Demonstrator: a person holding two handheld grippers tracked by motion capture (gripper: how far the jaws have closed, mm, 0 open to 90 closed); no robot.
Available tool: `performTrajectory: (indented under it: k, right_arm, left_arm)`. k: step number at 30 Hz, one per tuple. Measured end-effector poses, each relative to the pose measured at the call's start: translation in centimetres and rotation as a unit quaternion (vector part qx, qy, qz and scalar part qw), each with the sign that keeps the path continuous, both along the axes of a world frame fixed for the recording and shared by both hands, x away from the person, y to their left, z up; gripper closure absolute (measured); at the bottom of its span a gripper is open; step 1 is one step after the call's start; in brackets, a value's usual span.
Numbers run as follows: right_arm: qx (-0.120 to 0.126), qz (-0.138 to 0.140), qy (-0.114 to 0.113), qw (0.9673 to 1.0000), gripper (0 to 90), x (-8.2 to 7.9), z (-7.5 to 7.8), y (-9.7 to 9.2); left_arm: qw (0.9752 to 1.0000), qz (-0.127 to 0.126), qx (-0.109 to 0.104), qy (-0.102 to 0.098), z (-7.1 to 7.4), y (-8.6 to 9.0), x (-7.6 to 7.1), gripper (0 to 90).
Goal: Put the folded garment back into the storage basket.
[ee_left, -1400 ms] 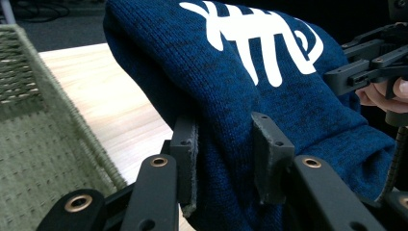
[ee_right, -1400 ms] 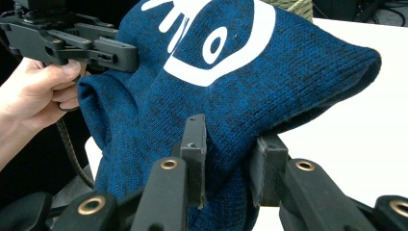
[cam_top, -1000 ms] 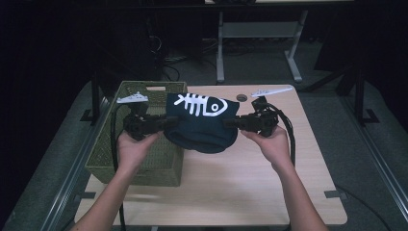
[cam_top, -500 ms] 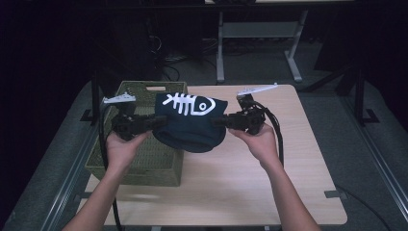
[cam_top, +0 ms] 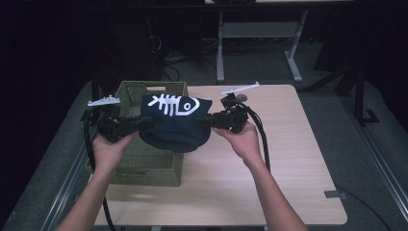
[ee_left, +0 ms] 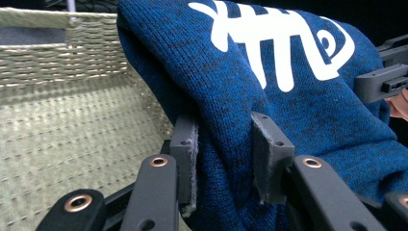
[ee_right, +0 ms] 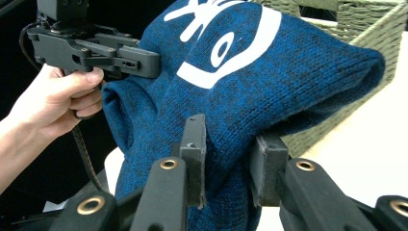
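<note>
Sweater point(cam_top: 175, 125) carried left over basket point(cam_top: 144, 163) (both grippers clamped).

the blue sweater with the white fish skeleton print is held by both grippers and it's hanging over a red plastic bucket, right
Not quite: the container is no red plastic bucket but a green woven basket, as the high view shows. The rest holds: the left gripper and the right gripper each clamp a side of the blue sweater with the white fish skeleton print, hanging over the basket's right part.
</note>
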State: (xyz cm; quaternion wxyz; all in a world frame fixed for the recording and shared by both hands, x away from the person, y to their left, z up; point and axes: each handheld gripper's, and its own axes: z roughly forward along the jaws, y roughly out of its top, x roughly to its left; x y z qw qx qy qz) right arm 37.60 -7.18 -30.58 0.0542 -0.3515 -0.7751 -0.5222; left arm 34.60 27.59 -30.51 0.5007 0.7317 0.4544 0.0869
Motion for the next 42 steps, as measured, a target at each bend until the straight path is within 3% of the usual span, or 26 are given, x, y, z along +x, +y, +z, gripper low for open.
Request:
performTrajectory:
  k: [14,42]
  right_arm:
    - [0.006,0.011,0.001,0.9999,70.6,0.7,-0.3,3.2]
    - [0.007,0.012,0.005,0.9999,70.5,1.3,-1.4,6.2]
  left_arm:
    - [0.9997,0.024,-0.001,0.002,-0.1,2.8,-0.4,65.5]
    - [0.9987,0.050,0.006,0.010,-0.9,5.4,-0.6,65.2]
